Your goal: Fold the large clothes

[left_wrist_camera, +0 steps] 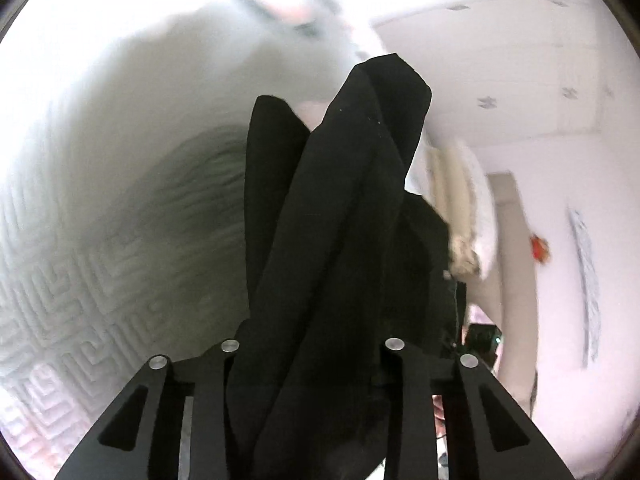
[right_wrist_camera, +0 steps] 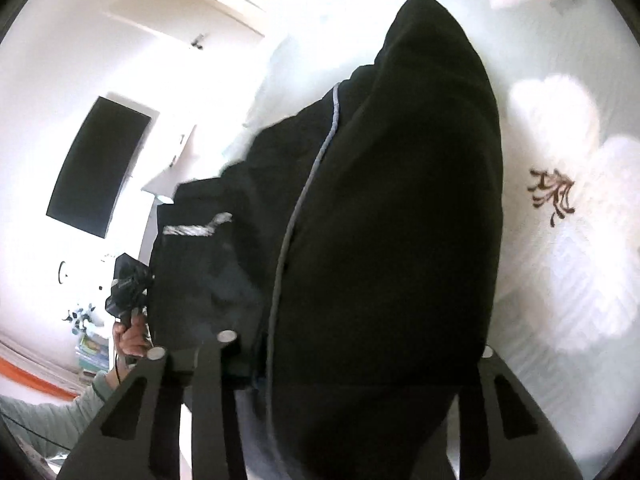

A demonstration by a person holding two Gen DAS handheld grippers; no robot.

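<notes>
I see my left gripper (left_wrist_camera: 312, 344) clenched on bunched black garment (left_wrist_camera: 340, 220) mid-frame over the white bed (left_wrist_camera: 80, 280), my right gripper (right_wrist_camera: 352, 344) likewise grasping it, and only the right view shows a hand (right_wrist_camera: 130, 338) lower left.

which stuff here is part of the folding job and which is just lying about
Part of the job:
black fabric garment with grey piping
left gripper
right gripper

Lying about:
white textured bedspread
black wall-mounted screen
white flower-embroidered pillow
</notes>
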